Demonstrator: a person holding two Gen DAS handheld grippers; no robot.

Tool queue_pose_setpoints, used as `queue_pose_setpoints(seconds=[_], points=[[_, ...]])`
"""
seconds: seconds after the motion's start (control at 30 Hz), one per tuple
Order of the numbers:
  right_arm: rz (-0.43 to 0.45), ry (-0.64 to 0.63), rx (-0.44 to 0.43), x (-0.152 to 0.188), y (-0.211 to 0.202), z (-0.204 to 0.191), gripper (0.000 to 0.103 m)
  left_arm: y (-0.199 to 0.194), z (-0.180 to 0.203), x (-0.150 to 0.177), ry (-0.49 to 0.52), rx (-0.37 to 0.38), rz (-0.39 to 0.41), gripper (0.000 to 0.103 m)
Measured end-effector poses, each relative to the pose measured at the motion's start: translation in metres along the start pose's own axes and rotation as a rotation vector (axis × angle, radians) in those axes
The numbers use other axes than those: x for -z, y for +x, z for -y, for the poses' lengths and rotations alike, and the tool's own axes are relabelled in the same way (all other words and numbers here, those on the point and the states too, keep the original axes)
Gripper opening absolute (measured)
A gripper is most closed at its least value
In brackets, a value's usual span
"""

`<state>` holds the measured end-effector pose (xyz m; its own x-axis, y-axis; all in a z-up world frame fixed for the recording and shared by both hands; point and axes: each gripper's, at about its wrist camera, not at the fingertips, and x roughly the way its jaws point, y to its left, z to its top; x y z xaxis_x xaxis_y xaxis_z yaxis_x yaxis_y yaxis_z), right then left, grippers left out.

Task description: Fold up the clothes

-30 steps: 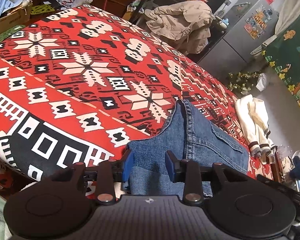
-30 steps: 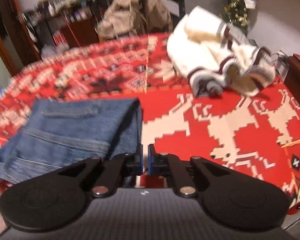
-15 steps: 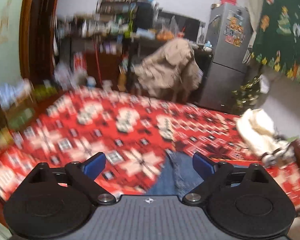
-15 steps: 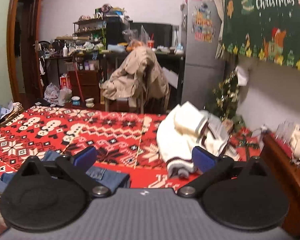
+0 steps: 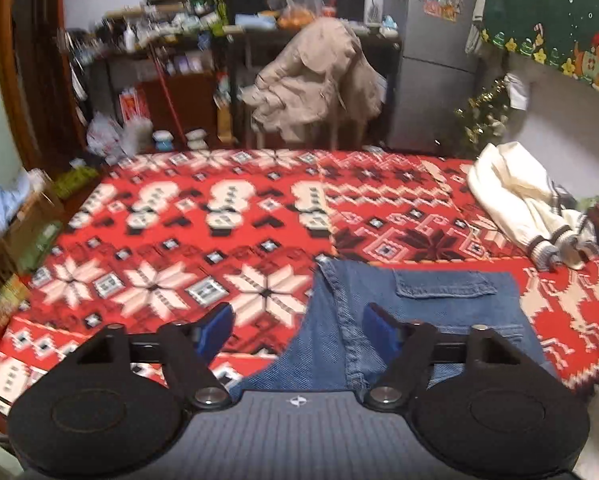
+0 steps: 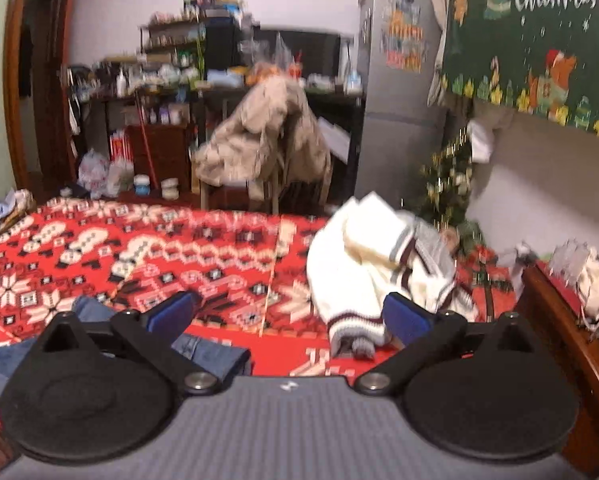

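Folded blue jeans (image 5: 419,304) lie on the red patterned blanket (image 5: 219,240) near its front edge; they also show low left in the right wrist view (image 6: 203,350). My left gripper (image 5: 297,330) is open and empty, held above the jeans' left edge. My right gripper (image 6: 289,312) is open and empty, above the blanket right of the jeans. A cream sweater with dark striped cuffs (image 6: 363,280) lies crumpled beyond the right gripper; it sits at the right in the left wrist view (image 5: 515,200).
A chair draped with a beige coat (image 5: 319,80) stands behind the bed. A grey fridge (image 5: 431,52), cluttered shelves (image 5: 171,40) and a small tinsel tree (image 6: 451,184) stand at the back. A wooden side table (image 6: 563,320) stands at the right. Boxes (image 5: 19,220) stand at the left.
Both grippers opened and let go of the jeans, then lifted and drew back from the blanket. The jeans lie folded where they were put down.
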<state>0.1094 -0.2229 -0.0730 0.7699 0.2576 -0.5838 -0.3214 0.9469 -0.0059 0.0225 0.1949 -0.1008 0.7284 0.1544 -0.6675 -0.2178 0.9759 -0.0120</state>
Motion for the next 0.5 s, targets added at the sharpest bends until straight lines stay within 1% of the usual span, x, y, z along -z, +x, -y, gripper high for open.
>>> queue_pose_setpoints(seconds=[0.07, 0.1, 0.17, 0.27, 0.33, 0.37, 0.43, 0.47, 0.5], points=[[-0.060, 0.015, -0.015, 0.000, 0.010, 0.000, 0.102, 0.005, 0.000, 0.001, -0.001, 0.005, -0.025, 0.070], [-0.090, 0.022, -0.022, 0.000, 0.015, 0.000, 0.100, 0.008, -0.001, 0.001, -0.002, 0.008, -0.038, 0.070], [-0.149, 0.037, -0.037, 0.000, 0.024, 0.000, 0.092, 0.012, -0.005, 0.002, -0.035, 0.012, -0.051, 0.070], [-0.239, 0.059, -0.059, 0.000, 0.039, 0.001, 0.074, 0.014, -0.017, 0.005, -0.120, -0.004, 0.009, 0.071], [-0.287, 0.093, -0.076, 0.004, 0.049, 0.004, 0.060, 0.025, -0.029, 0.000, -0.174, 0.023, -0.043, 0.071], [-0.311, 0.111, -0.085, 0.006, 0.055, 0.005, 0.056, 0.030, -0.035, -0.003, -0.201, 0.038, -0.073, 0.068], [-0.359, 0.147, -0.103, 0.010, 0.065, 0.009, 0.049, 0.044, -0.048, -0.008, -0.240, 0.092, -0.163, 0.057], [-0.383, 0.164, -0.112, 0.012, 0.071, 0.010, 0.045, 0.052, -0.054, -0.011, -0.259, 0.119, -0.209, 0.042], [-0.407, 0.182, -0.121, 0.014, 0.076, 0.012, 0.038, 0.058, -0.058, -0.012, -0.271, 0.138, -0.245, 0.029]])
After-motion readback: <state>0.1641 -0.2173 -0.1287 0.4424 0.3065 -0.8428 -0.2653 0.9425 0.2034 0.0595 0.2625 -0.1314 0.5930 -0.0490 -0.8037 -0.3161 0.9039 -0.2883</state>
